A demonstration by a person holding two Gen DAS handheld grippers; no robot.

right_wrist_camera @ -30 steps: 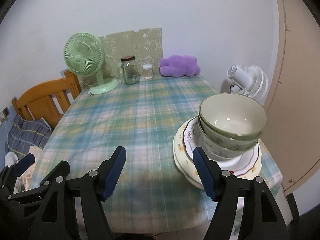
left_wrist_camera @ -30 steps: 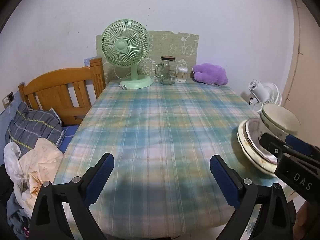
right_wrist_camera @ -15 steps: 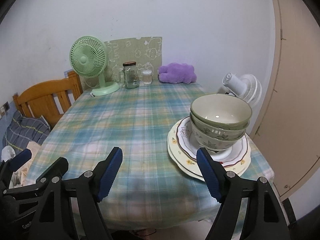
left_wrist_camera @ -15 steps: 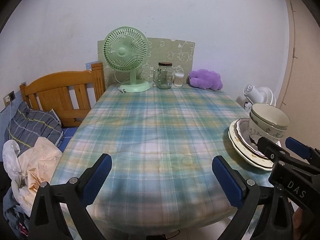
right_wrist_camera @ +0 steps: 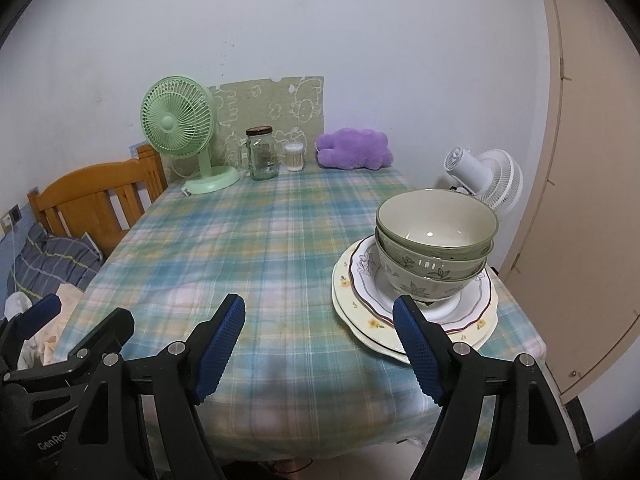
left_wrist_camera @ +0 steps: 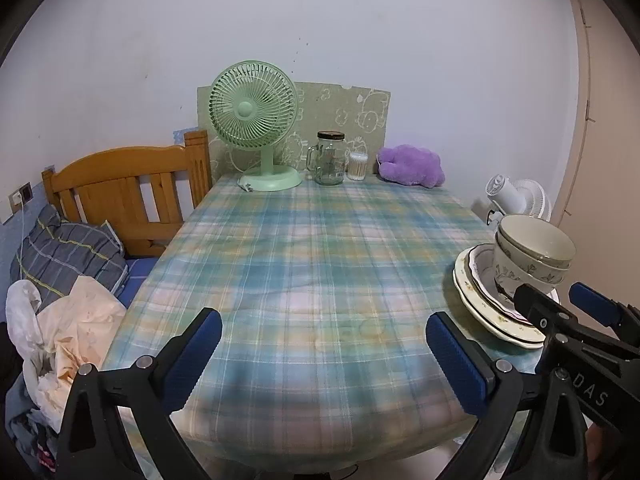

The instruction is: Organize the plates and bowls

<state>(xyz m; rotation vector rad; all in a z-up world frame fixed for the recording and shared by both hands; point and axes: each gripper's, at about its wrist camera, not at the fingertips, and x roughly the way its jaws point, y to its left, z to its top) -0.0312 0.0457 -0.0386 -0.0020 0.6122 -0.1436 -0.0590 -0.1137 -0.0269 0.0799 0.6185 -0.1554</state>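
At about 2 o'clock on the table [right_wrist_camera: 280, 248] we see two nested bowls [right_wrist_camera: 436, 248] standing upright, mouths up, on stacked plates [right_wrist_camera: 360, 304], while our left gripper [left_wrist_camera: 320, 356] and right gripper [right_wrist_camera: 320, 344] both gape wide, empty, touching nothing.

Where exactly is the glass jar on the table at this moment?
In both wrist views the glass jar stands upright at the table's far edge by the wall, between the green fan on its left and the small cotton swab container on its right.
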